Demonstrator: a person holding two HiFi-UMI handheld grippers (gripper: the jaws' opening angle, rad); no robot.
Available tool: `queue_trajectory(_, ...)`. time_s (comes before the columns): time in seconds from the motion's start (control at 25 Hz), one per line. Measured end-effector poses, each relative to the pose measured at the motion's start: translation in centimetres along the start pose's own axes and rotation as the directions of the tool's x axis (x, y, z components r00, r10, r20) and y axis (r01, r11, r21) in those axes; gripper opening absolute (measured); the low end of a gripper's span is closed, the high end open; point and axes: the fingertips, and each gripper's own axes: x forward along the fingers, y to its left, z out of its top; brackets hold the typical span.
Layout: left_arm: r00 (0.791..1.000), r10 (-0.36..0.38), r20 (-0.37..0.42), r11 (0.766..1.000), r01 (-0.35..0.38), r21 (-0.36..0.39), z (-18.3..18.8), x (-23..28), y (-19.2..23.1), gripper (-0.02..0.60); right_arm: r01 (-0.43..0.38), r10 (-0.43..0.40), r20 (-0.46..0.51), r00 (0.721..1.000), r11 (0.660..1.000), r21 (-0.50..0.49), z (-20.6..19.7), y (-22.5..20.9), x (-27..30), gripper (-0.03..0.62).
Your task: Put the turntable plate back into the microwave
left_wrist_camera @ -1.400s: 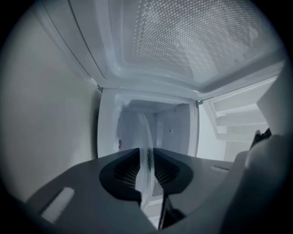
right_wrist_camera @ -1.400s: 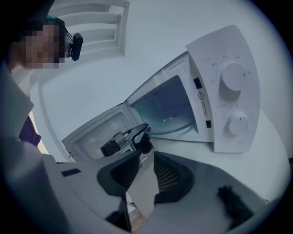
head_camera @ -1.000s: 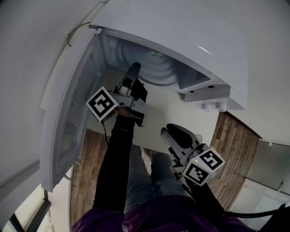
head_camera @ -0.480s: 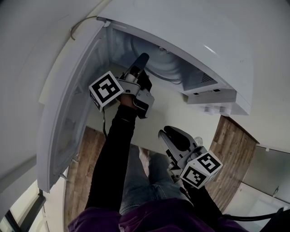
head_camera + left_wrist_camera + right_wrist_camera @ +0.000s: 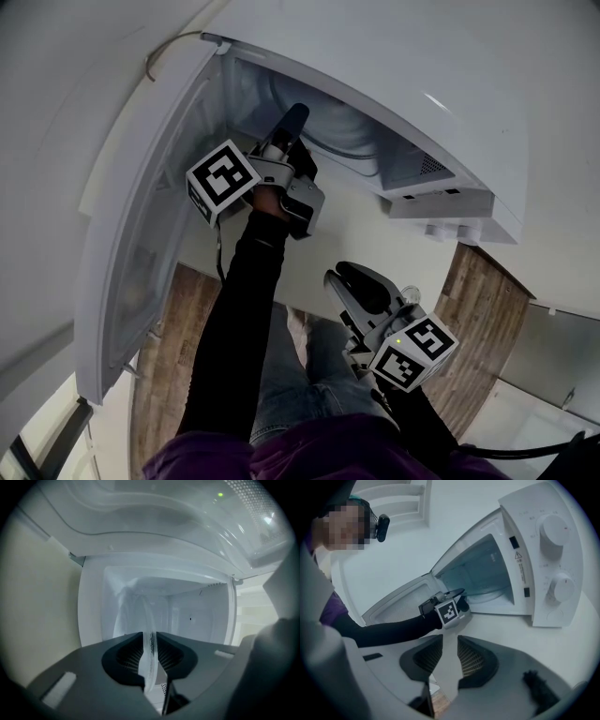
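Microwave white. Turntable plate clear glass. Left hand-held gripper, right hand-held gripper: dark grey, cubes with black-and-white square markers. Sleeve black. Floor brown wood grain. Desk off-white.

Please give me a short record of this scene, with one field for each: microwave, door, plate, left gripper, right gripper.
microwave: white, standing on the counter
door: wide open, at the left in the head view
plate: clear glass, inside the microwave; whether it is seated cannot be told
left hand-held gripper: shut on the plate's rim, reaching into the microwave
right hand-held gripper: open, empty, above the counter in front of the microwave
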Motion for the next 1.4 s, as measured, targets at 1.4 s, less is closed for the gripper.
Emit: queue_trajectory(1.4,0.895,0.445,0.036,0.88,-0.445,0.168,0.5,0.1,2.2,0.038,-0.003,0.004,0.017,1.0,1.0,-0.029,1.3,-0.2,1.1,0.104)
